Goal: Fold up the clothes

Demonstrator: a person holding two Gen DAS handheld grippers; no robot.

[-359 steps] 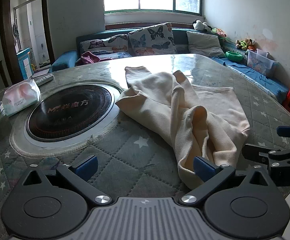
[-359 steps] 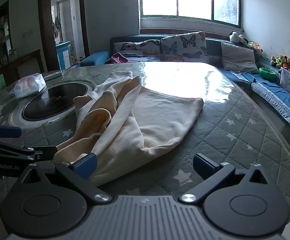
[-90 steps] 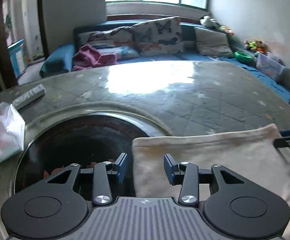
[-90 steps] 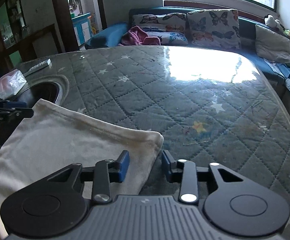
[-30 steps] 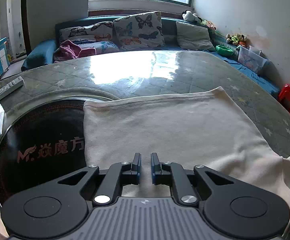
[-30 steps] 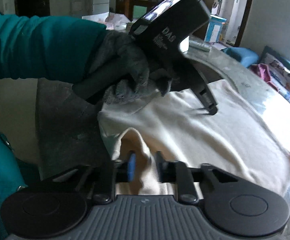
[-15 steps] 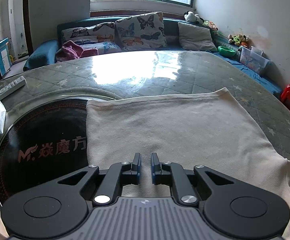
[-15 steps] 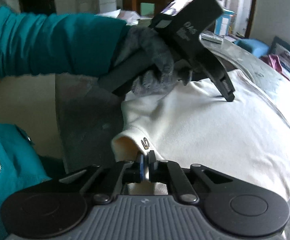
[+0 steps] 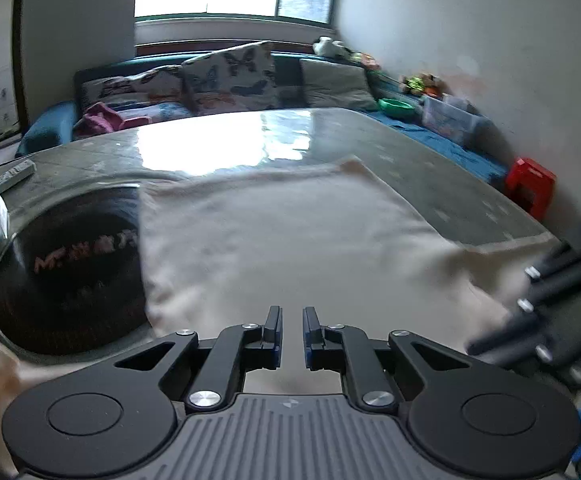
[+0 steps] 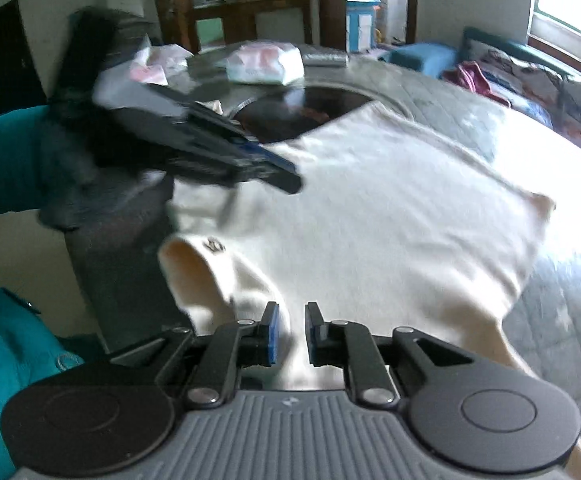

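While the cream garment (image 9: 274, 240) lies spread flat over the middle of the table (image 9: 430, 160), one side of it is draped over the rim of the black round cooktop (image 9: 70, 272) set into the table's left part. Its far hem is seen running across the table towards the sofa (image 9: 50, 128), and a sleeve (image 10: 206, 276) is folded over at the near edge, beside the right gripper (image 10: 290, 330). The jaws of that gripper are opening, a narrow gap shows between them, and no cloth is pinched; the garment lies just under and ahead of them. The left gripper (image 9: 290, 332) is held over the garment's near part with its jaws a little apart and nothing clamped between them. In the right wrist view it is seen blurred, carried by a gloved hand (image 10: 78, 160) with a teal sleeve (image 10: 6, 160). A tissue pack (image 10: 264, 62) and a remote (image 9: 12, 174) are set near the table's far left edge.
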